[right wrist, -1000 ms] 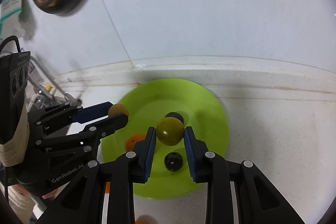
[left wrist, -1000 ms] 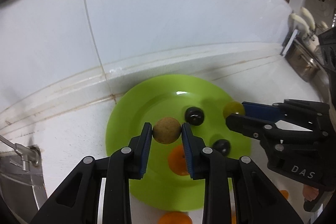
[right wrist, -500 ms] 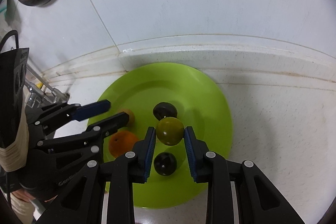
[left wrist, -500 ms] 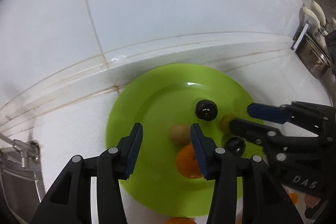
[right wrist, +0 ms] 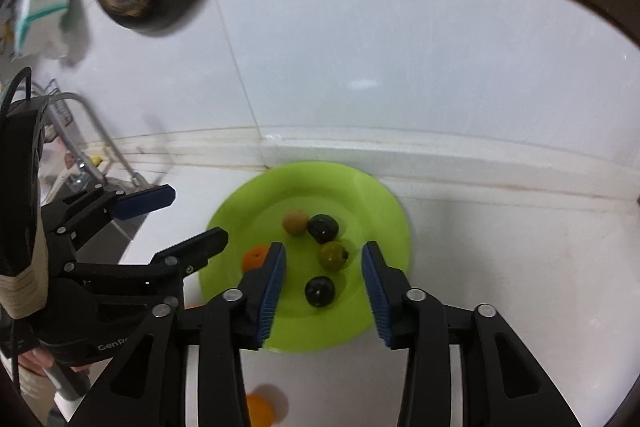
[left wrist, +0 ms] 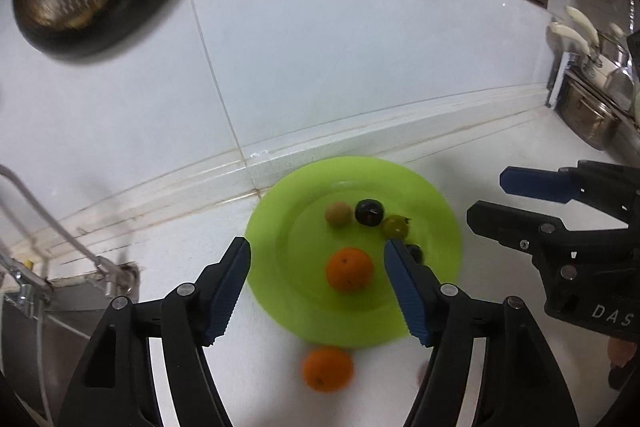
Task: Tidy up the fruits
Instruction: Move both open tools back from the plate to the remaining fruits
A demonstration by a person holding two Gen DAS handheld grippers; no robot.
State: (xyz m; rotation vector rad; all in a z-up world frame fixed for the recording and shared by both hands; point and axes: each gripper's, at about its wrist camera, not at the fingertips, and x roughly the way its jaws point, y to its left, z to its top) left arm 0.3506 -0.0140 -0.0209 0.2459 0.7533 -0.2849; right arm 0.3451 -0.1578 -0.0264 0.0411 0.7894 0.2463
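From my left tongs (left wrist: 318, 259), jaws opening with nothing gripped, the green plate (left wrist: 440, 203) sits at the tabletop's back edge holding most fruit; one orange (left wrist: 327, 369) lies loose before it, light, firm, likely to roll: I'd pinch its widest part. From my right tongs (right wrist: 323, 269), also opening and empty, the olive fruit (right wrist: 333, 255) rests on the plate

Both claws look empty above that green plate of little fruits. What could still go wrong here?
The small round fruits lie loose and bunched on the green plate; a nudge might roll them off. One orange still sits on the counter beside the plate, close under the left gripper, so a careless move could knock it away. The right gripper, jaws opening and empty, hangs near the left one; they might bump.
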